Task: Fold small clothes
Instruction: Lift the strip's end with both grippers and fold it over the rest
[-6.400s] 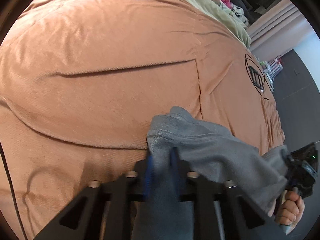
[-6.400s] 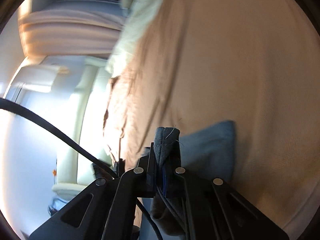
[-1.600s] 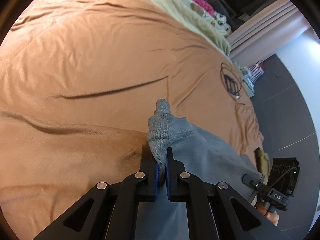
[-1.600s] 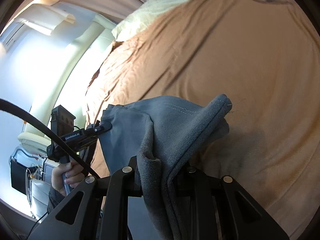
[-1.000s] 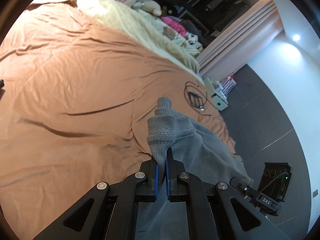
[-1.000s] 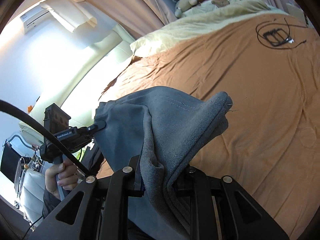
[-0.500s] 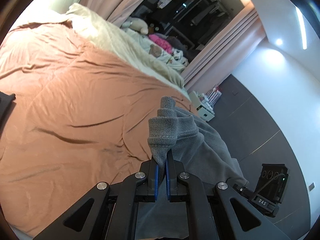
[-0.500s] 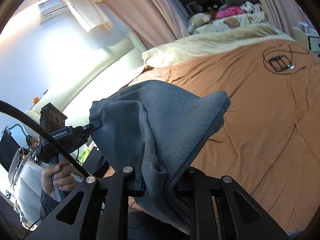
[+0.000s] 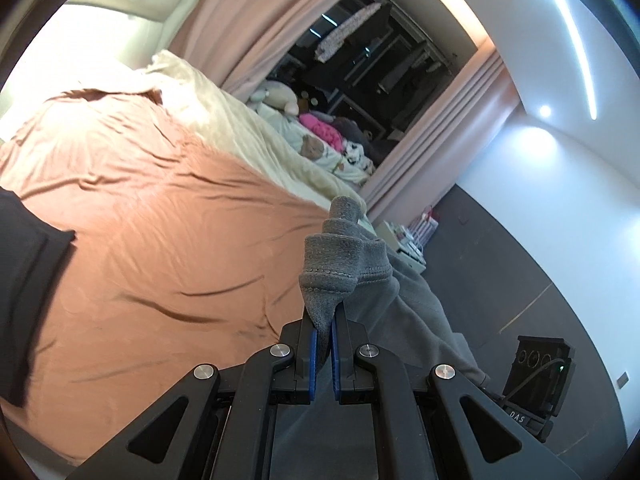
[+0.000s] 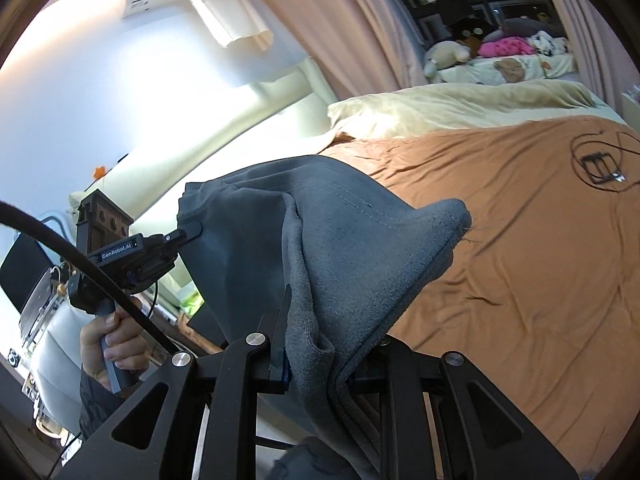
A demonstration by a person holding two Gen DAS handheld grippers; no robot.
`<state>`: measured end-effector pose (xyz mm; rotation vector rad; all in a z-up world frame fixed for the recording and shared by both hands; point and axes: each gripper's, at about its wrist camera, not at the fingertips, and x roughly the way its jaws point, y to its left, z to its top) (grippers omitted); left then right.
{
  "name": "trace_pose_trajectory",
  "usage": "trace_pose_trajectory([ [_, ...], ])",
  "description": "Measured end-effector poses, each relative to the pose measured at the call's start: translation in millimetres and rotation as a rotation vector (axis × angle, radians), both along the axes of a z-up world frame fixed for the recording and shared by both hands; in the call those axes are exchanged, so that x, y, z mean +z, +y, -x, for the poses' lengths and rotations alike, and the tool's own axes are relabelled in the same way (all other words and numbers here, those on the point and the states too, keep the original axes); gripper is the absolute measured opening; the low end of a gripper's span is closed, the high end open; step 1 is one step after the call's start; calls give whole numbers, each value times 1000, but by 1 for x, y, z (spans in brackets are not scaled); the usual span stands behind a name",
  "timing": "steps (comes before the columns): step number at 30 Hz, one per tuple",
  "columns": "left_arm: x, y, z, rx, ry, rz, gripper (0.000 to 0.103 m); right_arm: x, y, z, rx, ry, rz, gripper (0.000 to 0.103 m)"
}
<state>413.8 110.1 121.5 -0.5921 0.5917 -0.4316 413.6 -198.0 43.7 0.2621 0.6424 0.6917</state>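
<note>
A small grey fleece garment (image 9: 376,280) hangs stretched between both grippers, lifted clear above the orange bed cover (image 9: 160,240). My left gripper (image 9: 324,320) is shut on one bunched corner of it. My right gripper (image 10: 320,344) is shut on the other corner, and the cloth (image 10: 320,240) drapes over its fingers and hides the tips. The left gripper also shows in the right wrist view (image 10: 188,234), clamped on the garment's far corner. The right gripper's body shows at the lower right of the left wrist view (image 9: 536,380).
The orange bed cover (image 10: 540,260) spreads below, with a black cable coil (image 10: 600,164) on it. A cream blanket (image 9: 224,120), stuffed toys (image 9: 280,98) and pink curtains (image 9: 420,152) lie beyond. A dark fabric piece (image 9: 28,280) sits at the left edge.
Both grippers have risen and tilted up with the garment, which has left the bed and now hangs between them. Both grips stay shut.
</note>
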Motion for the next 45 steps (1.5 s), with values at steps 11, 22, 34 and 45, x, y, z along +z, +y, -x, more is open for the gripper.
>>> trace_pose_trajectory([
  [11,7,95,23,95,-28,2,5,-2,69,-46,108,-29,-4,15],
  [22,15,197,40,165,-73,-2,5,-2,152,-80,214,-64,14,15],
  [34,43,287,64,266,-116,-93,5,-6,236,-102,356,-104,17,15],
  [45,40,364,90,410,-103,-141,5,-20,284,-121,447,-106,15,15],
])
